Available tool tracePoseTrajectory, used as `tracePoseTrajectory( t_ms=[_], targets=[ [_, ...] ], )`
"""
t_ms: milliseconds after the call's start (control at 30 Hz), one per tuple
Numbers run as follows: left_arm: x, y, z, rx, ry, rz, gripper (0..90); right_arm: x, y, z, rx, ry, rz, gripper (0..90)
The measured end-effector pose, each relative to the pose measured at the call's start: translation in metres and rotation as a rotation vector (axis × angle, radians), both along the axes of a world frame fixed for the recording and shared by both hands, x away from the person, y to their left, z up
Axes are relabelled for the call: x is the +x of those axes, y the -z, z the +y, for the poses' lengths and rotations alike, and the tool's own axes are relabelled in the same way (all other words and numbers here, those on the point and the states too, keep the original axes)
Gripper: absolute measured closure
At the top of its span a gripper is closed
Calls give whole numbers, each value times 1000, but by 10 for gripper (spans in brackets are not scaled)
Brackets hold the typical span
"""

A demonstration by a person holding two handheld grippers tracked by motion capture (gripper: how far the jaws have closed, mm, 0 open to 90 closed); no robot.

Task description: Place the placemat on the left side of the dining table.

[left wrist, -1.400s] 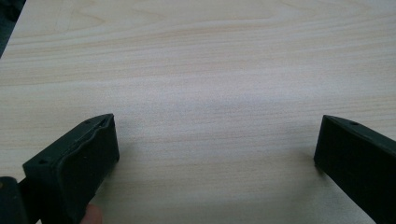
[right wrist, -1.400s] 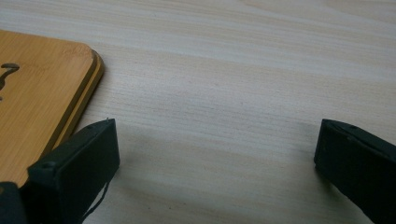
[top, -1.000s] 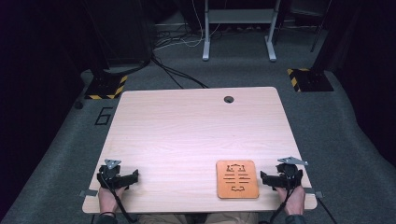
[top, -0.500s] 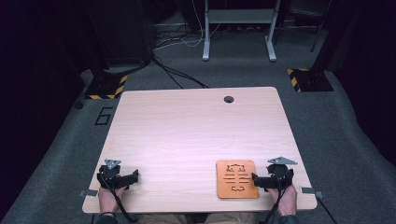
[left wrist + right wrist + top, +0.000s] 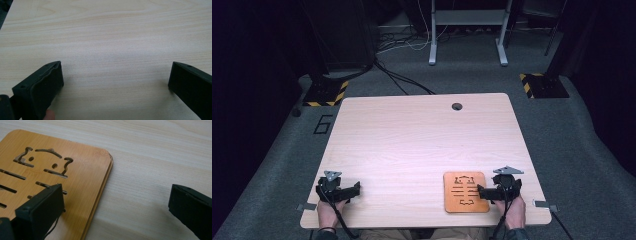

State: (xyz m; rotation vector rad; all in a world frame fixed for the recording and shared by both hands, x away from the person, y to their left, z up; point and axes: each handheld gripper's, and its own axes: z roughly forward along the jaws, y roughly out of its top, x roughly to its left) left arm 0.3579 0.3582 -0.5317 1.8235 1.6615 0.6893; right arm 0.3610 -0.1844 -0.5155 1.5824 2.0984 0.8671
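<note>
Hidden/cut off: in the right gripper view we see just the corner part of the bamboo board (image 5: 75,167); its left and lower parts run out of frame, and one jaw sits in front of its slots. In the high view the hands are cut by the bottom edge.
Hard to make out: the board's cutout pattern is too small in the high view; up close we see curved cuts, two round holes and straight slots.
Board location: flat on the table (image 5: 412,145), near its near edge, toward its right side, just left of the right gripper (image 5: 482,192).
Board axis: long axis runs from the table's near edge toward its far edge; the curved cutouts sit at the far end, the slots cross the short way.
Right gripper: jaws wide apart, holding nothing; one jaw over the board's right edge, the other over bare table.
Left gripper (image 5: 357,188): jaws spread wide, nothing between them but bare table, near the table's near left corner.
Count: we count one board, two grippers, one table, one round hole (image 5: 456,106) near the table's far edge.
</note>
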Motion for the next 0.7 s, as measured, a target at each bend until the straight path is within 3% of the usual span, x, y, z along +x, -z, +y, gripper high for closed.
tracePoseTrajectory(
  t_ms=[700],
  targets=[
    [0, 0, 0, 0, 0, 0, 0, 0, -1, -5, -10, -14, 14, 0]
  ],
)
